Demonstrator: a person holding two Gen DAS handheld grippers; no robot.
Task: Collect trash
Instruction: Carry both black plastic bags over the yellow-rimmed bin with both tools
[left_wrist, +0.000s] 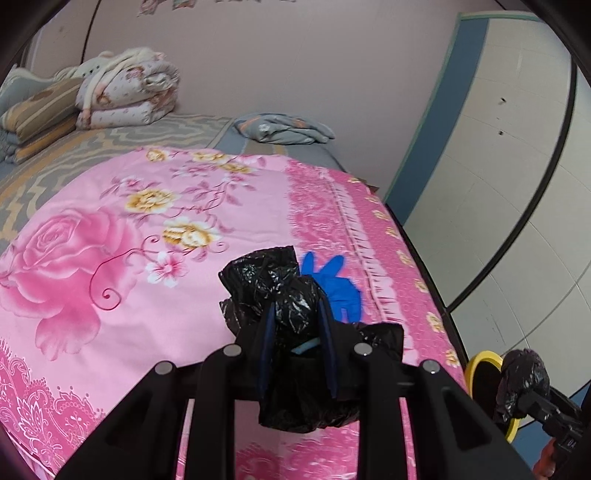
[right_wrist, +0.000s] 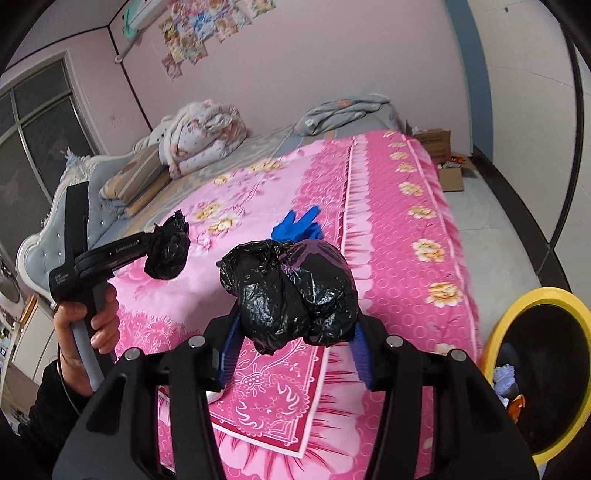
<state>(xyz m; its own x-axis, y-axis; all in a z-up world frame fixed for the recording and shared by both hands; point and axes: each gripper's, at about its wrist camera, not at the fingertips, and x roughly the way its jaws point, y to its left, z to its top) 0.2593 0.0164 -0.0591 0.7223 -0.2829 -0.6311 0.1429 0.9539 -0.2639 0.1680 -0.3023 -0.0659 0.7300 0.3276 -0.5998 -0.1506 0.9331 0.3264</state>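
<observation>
Both grippers are loaded. The left gripper (left_wrist: 295, 325) is clenched tight on a small black bag (left_wrist: 273, 284), centre-bottom of the left wrist view; the same bag shows at mid-left of the right wrist view, held out over the bed by a hand (right_wrist: 86, 325). The right gripper (right_wrist: 295, 332) grasps a bigger black bag (right_wrist: 291, 291), jaws part-spread around its bulk, centre of its own view.

Step in hand, as judged: carry both bags to the yellow bin (right_wrist: 535, 369), lower right of the right wrist view, standing on the floor just beside the bed. It already holds scraps. To do this well, each bag should be brought squarely over the bin mouth before the jaws release, the right one first since it sits nearer; the thin plastic may cling to the pads, so a clean, full release seems wise.

A blue glove (right_wrist: 297, 227) lies on the pink bedspread (right_wrist: 406, 229) just beyond the bags, not yet collected.

Surroundings: folded quilts (right_wrist: 203, 136) at upper left, cardboard boxes (right_wrist: 439, 144) on the floor at upper right. Nothing blocks the way to the bin except the bed's edge.
</observation>
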